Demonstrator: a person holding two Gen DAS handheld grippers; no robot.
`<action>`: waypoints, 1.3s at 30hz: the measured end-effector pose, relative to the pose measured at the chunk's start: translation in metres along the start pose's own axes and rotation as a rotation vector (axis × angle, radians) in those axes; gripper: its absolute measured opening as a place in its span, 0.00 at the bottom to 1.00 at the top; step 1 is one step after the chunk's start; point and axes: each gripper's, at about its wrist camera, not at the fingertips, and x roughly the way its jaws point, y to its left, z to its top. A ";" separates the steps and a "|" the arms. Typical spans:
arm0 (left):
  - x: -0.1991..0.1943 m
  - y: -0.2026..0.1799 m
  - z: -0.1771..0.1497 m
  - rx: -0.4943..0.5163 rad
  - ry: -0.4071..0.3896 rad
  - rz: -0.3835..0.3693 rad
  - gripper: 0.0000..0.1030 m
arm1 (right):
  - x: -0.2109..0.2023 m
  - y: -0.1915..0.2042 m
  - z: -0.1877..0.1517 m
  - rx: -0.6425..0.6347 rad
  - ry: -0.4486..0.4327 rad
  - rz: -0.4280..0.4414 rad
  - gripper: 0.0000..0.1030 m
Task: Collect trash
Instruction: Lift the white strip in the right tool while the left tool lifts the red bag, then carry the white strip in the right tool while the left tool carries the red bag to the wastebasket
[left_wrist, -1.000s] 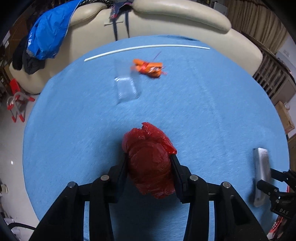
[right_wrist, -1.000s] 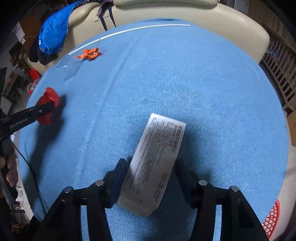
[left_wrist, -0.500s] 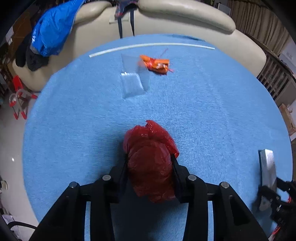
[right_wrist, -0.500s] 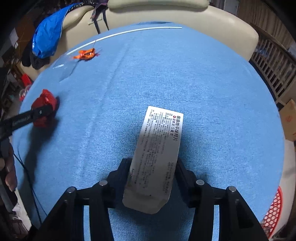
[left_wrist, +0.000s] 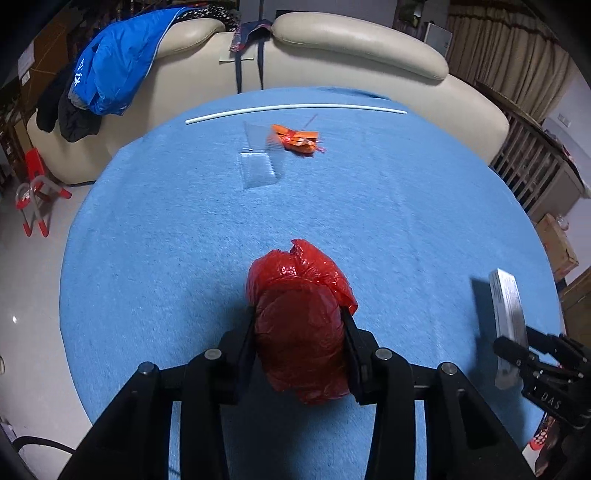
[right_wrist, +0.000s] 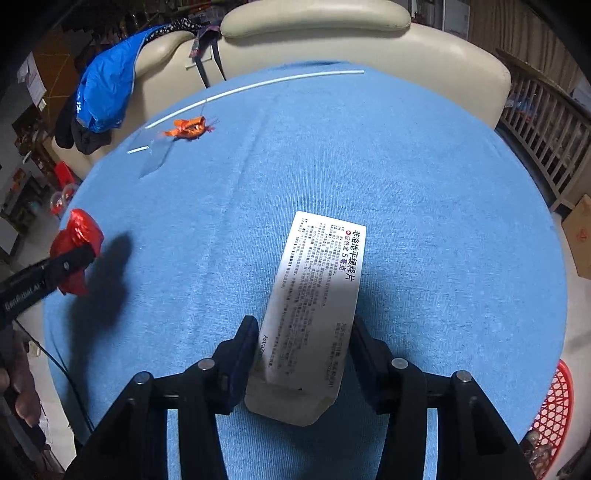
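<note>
Left wrist | left claw (left_wrist: 299, 325) clamps red bag (left_wrist: 299, 317) | right claw (right_wrist: 304, 339) clamps box (right_wrist: 317, 295), print blurred

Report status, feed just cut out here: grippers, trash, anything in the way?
Left gripper shut on red bag. Right gripper shut on white box. Orange wrapper, clear plastic remain on table. Nothing blocking.

A home living room: a cream sofa (left_wrist: 332, 59) draped with clothes (left_wrist: 110, 66) behind a blue-covered table (left_wrist: 369, 206).
</note>
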 end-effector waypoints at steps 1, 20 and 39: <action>-0.003 -0.001 -0.002 0.002 -0.003 -0.001 0.42 | -0.005 -0.001 -0.002 0.005 -0.009 0.003 0.51; -0.037 -0.042 -0.024 0.086 -0.048 -0.064 0.42 | -0.045 -0.024 -0.023 0.104 -0.089 0.023 0.51; -0.032 -0.098 -0.032 0.211 -0.024 -0.100 0.42 | -0.067 -0.082 -0.062 0.283 -0.142 -0.008 0.51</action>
